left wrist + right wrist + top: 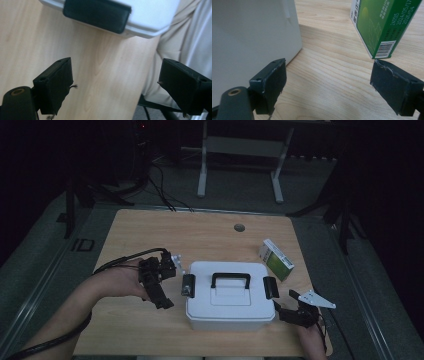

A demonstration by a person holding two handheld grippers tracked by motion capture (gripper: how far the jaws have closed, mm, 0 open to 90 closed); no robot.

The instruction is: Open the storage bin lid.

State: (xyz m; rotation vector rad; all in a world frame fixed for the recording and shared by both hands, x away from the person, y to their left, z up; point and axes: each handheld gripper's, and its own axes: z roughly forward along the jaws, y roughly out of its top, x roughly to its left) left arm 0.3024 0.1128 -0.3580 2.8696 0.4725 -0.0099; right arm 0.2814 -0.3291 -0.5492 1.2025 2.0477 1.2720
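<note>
A white plastic box (229, 296) with a black carry handle (230, 277) sits near the table's front edge. It has a black latch on its left end (187, 285) and another on its right end (270, 287). My left gripper (167, 282) hovers just left of the box, open. In the left gripper view its jaws (115, 82) frame bare wood, with one black latch (97, 13) ahead. My right gripper (286, 301) rests at the box's front right corner, open. The right gripper view (328, 80) has the box wall (249, 37) at left.
A green and white carton (276, 259) (382, 25) lies on the wooden table (200, 235) behind the box's right end. A round cable hole (239, 227) sits near the far edge. A person's pale clothing (185, 37) is beyond the table's front edge.
</note>
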